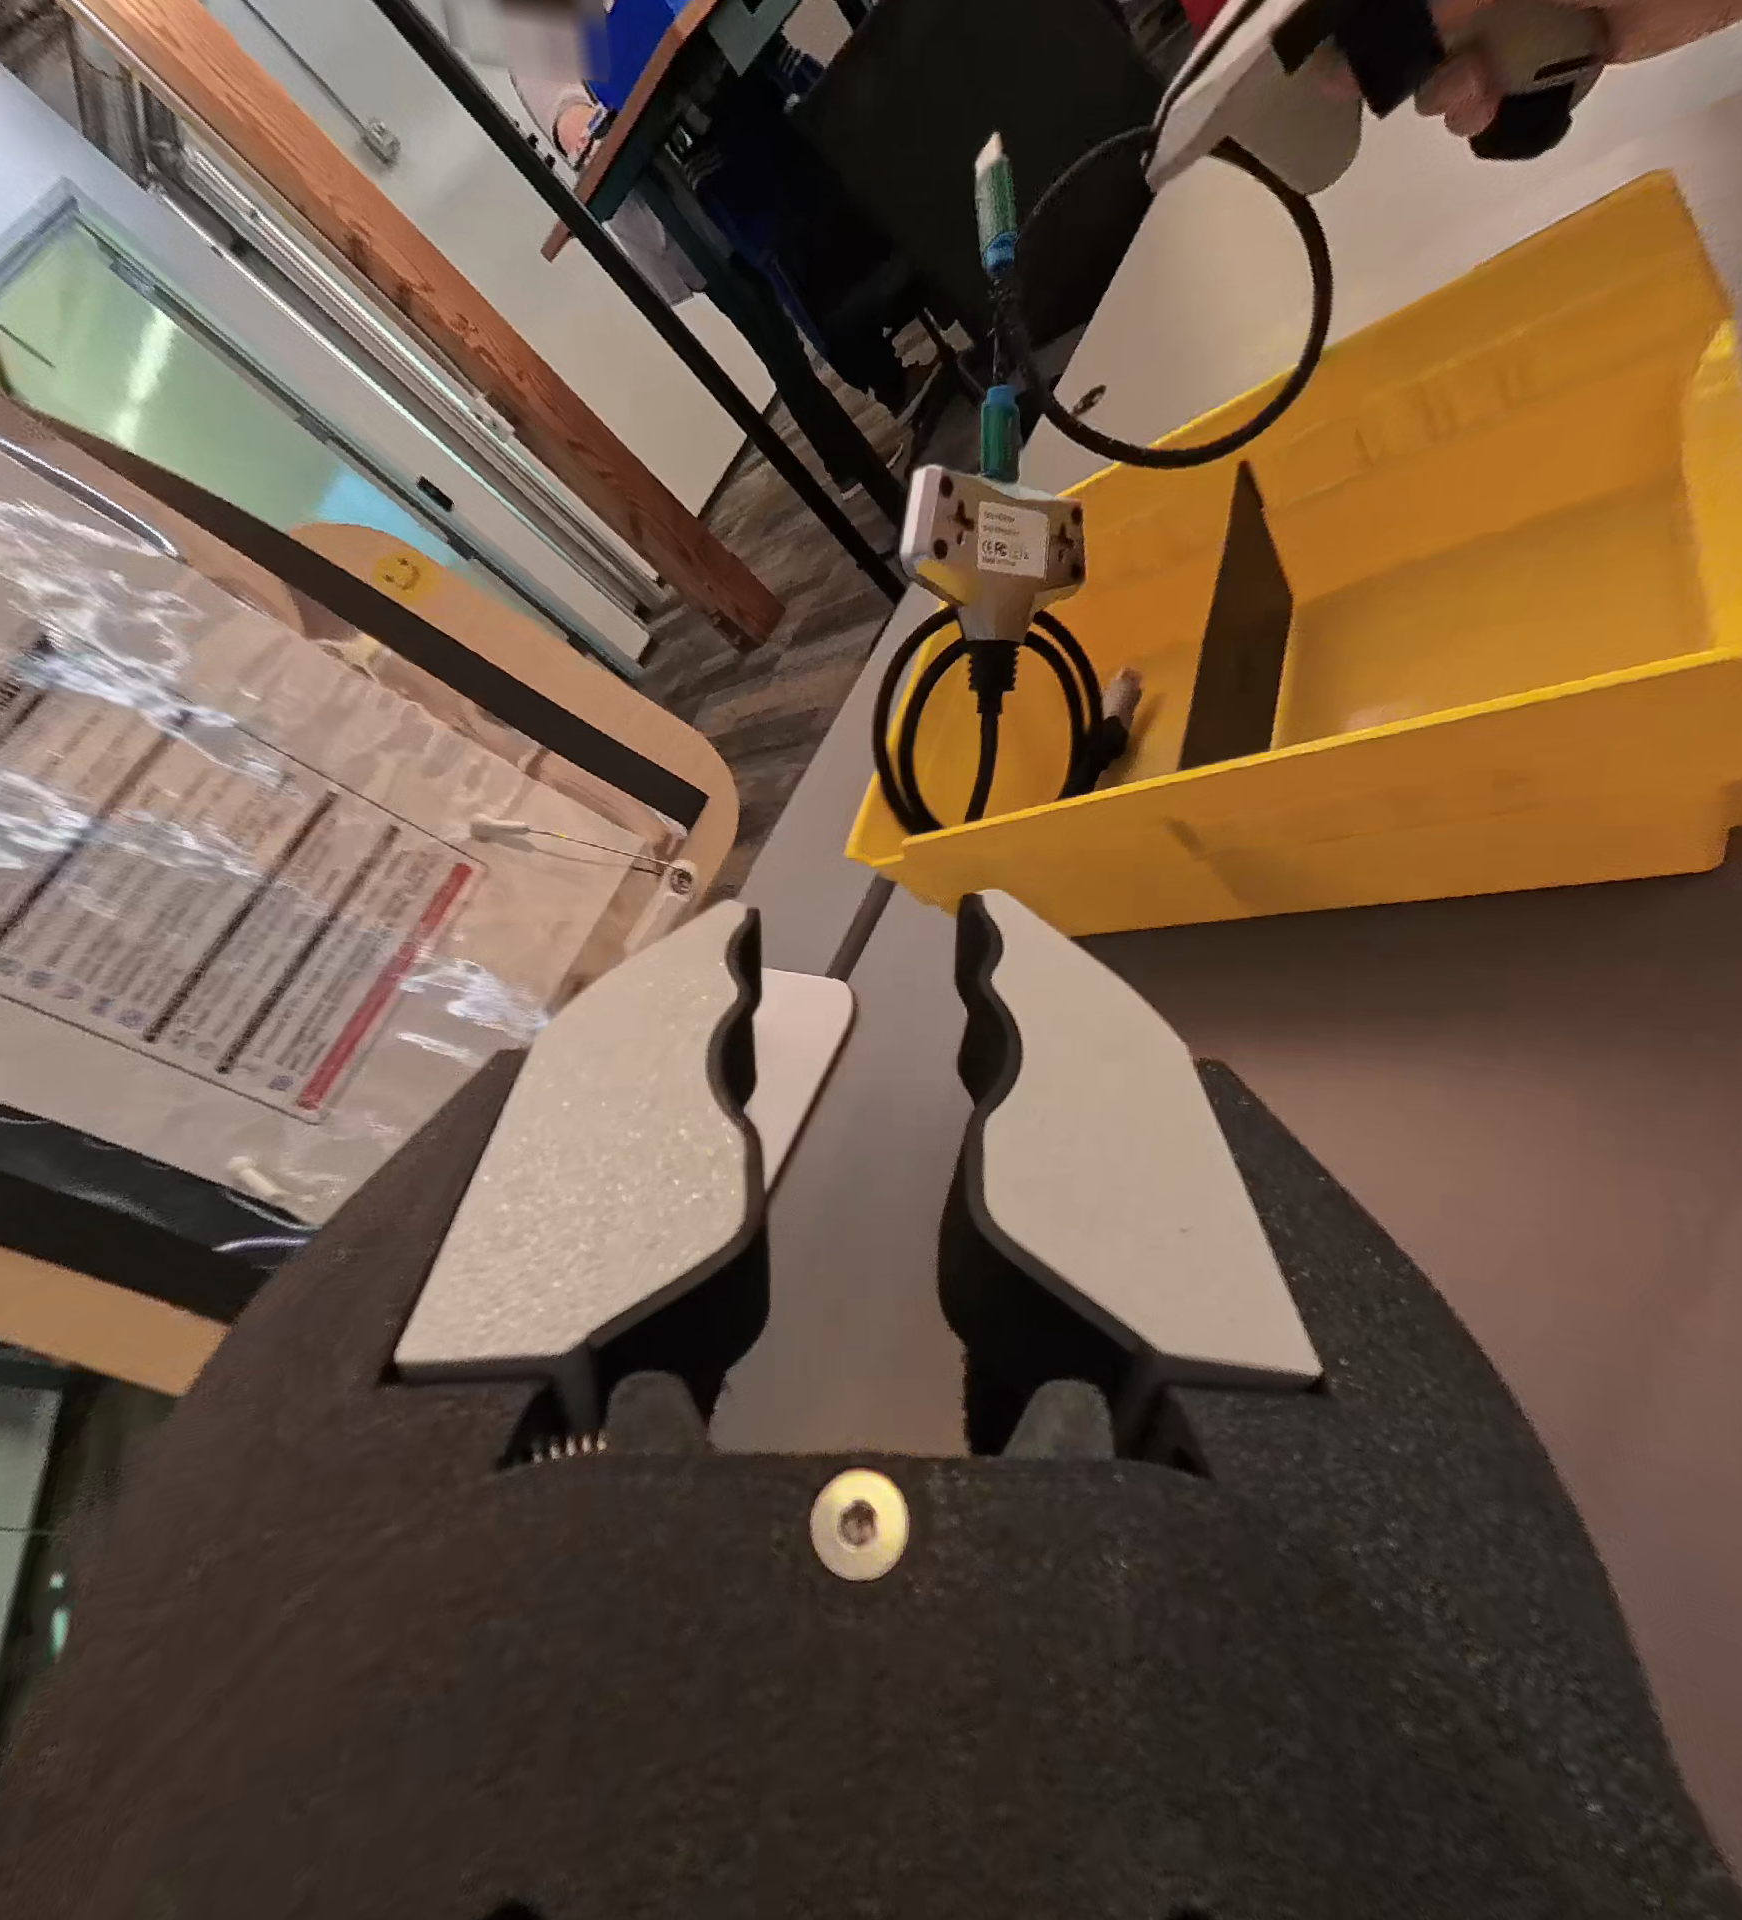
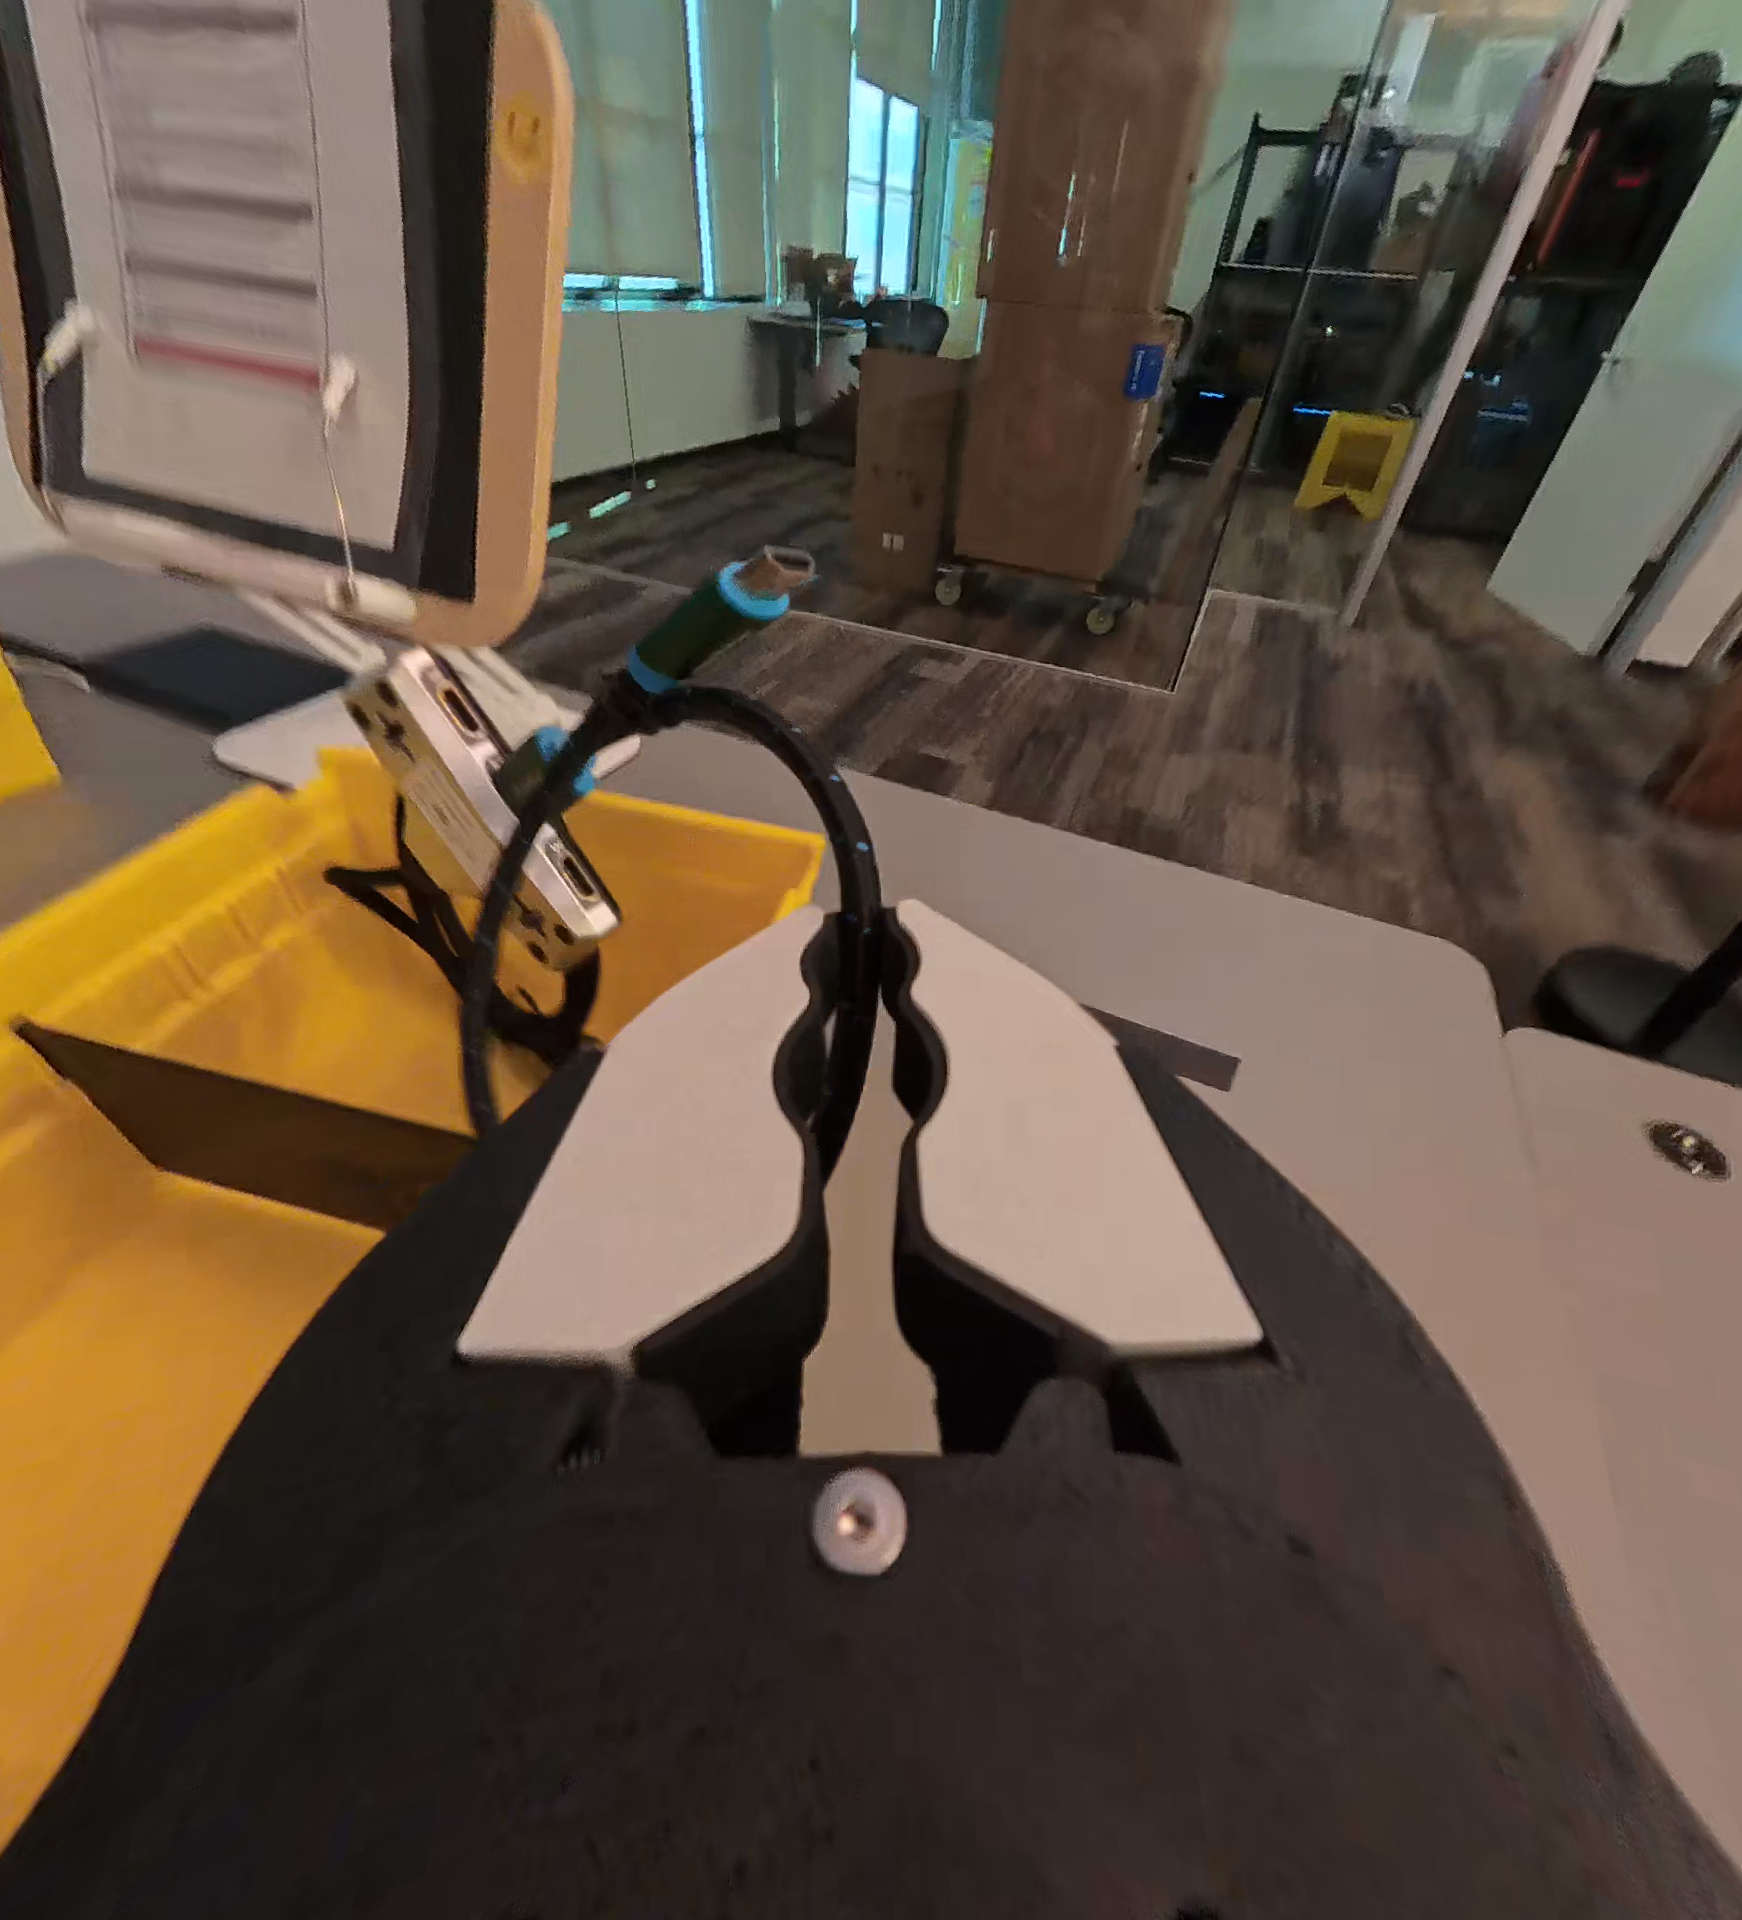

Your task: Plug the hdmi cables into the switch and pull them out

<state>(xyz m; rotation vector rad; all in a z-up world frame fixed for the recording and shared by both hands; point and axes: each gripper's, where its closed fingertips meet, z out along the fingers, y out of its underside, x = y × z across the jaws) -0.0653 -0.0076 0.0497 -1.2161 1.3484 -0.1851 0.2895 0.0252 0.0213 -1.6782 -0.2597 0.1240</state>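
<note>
My left gripper (image 1: 856,925) is open and empty, low over the grey table, pointing at the yellow bin (image 1: 1366,821). The silver HDMI switch (image 1: 997,540) hangs in the air above the bin from a green plug (image 1: 1000,431) seated in it. Its own black cable coil (image 1: 992,717) dangles into the bin. My right gripper (image 2: 862,935) is shut on the black braided HDMI cable (image 2: 846,831), which loops to the plugged switch (image 2: 441,800). The cable's other green plug (image 2: 716,623) is free and points up. The right gripper also shows at the top right of the left wrist view (image 1: 1251,94).
The bin (image 2: 171,1299) has a dark divider (image 2: 254,1122). A tan board with a plastic-covered sheet (image 2: 254,260) stands behind the bin, at the left of the left wrist view (image 1: 223,831). The table edge (image 2: 1366,935) drops to the floor beyond.
</note>
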